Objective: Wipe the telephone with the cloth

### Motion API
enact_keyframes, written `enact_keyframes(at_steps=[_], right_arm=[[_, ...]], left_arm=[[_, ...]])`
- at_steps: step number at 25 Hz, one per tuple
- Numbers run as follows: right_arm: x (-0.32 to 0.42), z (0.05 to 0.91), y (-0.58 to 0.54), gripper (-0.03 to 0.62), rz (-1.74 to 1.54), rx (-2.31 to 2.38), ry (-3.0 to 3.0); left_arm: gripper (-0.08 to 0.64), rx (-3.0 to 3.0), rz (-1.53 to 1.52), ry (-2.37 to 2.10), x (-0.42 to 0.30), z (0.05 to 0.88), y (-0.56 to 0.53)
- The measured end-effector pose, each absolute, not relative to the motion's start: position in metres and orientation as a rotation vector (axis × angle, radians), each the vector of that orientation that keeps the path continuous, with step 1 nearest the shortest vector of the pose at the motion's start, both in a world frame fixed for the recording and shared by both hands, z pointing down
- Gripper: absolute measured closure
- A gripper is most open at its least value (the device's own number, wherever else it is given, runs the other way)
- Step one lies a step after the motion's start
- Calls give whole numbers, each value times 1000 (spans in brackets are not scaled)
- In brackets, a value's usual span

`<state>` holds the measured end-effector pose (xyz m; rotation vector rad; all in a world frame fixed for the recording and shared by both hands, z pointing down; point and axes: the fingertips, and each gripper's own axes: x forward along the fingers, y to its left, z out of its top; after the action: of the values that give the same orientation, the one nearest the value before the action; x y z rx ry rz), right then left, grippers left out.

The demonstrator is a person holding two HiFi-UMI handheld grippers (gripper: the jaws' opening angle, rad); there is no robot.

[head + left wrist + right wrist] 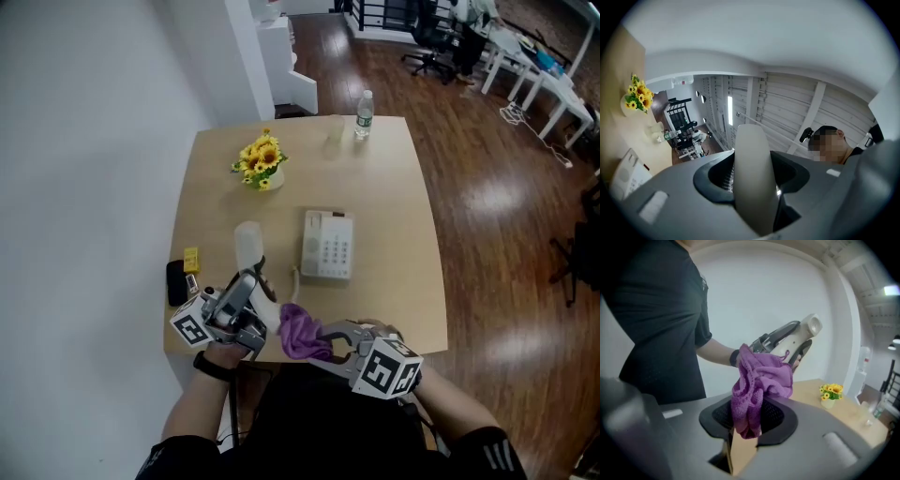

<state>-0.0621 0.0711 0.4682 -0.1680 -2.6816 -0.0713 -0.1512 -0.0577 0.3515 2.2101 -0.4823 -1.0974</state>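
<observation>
The white telephone base (327, 246) lies mid-table with its keypad up. Its white handset (249, 246) is lifted off and stands upright, and my left gripper (251, 298) is shut on its lower part. In the left gripper view the handset (751, 178) fills the gap between the jaws. My right gripper (325, 341) is shut on a purple cloth (300, 330) near the table's front edge. In the right gripper view the cloth (759, 385) bunches up from the jaws against the lower part of the handset (799, 333).
A pot of sunflowers (262, 161) stands at the back left of the wooden table (403, 216). A water bottle (364, 113) and a clear cup (335, 129) are at the far edge. A black object (176, 281) and a small yellow one (191, 259) lie by the left edge.
</observation>
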Motion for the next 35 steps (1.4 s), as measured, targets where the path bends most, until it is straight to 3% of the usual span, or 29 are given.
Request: enact_keyframes(at_steps=[12, 21, 35], right_arm=[[6, 493, -19, 486, 345, 434, -2768], [29, 488, -59, 486, 426, 707, -2765], [40, 508, -70, 485, 547, 862, -2695]], left_arm=[[342, 2066, -539, -1033, -153, 516, -165], [342, 1952, 48, -1297, -141, 654, -209], [342, 1852, 488, -1474, -110, 722, -259]])
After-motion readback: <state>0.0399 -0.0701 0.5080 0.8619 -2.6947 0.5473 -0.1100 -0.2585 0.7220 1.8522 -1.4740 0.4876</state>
